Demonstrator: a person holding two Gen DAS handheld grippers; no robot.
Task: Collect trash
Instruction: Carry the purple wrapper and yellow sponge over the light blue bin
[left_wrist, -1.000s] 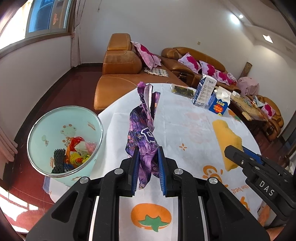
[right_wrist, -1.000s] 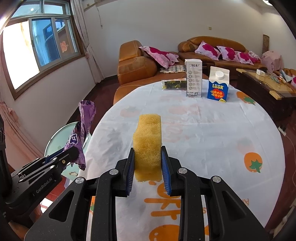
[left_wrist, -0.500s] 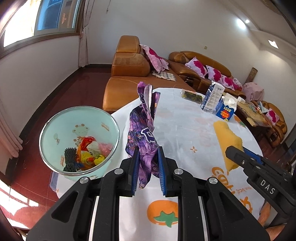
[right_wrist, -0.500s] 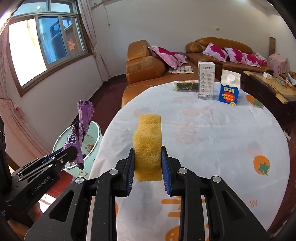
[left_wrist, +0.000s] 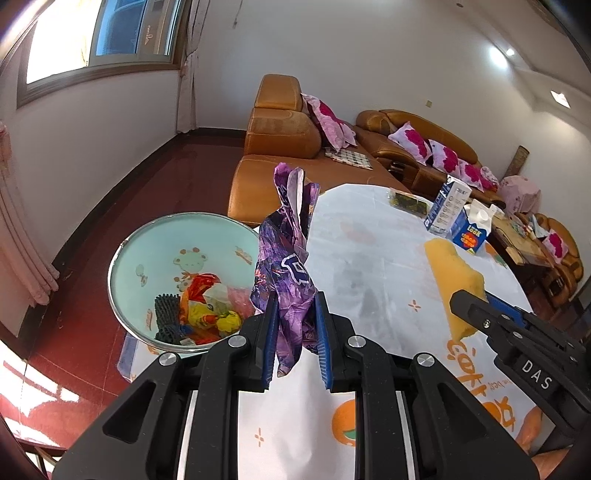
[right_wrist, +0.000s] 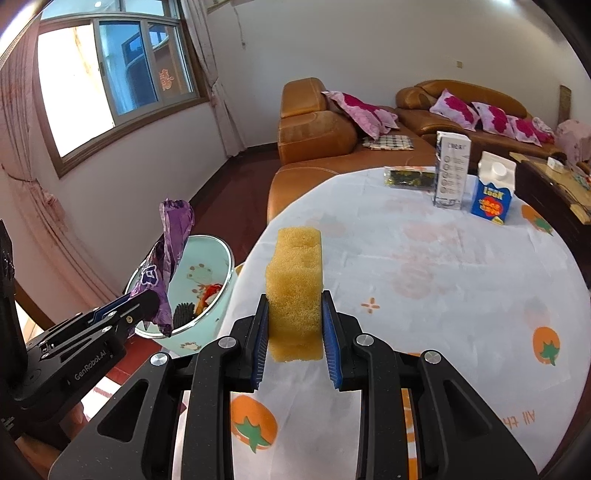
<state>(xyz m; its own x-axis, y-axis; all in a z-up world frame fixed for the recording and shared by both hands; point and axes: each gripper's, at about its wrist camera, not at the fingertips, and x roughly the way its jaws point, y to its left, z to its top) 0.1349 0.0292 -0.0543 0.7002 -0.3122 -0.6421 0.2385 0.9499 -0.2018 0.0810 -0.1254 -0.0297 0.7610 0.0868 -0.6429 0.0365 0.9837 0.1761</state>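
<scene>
Left gripper (left_wrist: 295, 328): black, blue ribbed pads, clamped on a crumpled purple foil wrapper (left_wrist: 290, 258) with white print; "GenRobot.AI" on its body in the right wrist view.
Right gripper (right_wrist: 295, 328): same build, pads pressed on a yellow porous sponge block (right_wrist: 294, 291), upright; "DAS" on its side in the left wrist view.
Wrapper position: held up over the table edge, beside and above the bin.
Bin (left_wrist: 125, 254): round, pale mint, cartoon prints, metal rim, on the floor just beside the table; holds colourful wrappers and a black ribbed item.
Table (right_wrist: 443, 277): round, white cloth with orange fruit prints.
Far side: blue carton (right_wrist: 493, 190) reading "Look", tall white-blue box (right_wrist: 451, 170), dark snack pack (right_wrist: 408, 177).
Behind: tan leather sofas (right_wrist: 314, 125), pink floral cushions.
</scene>
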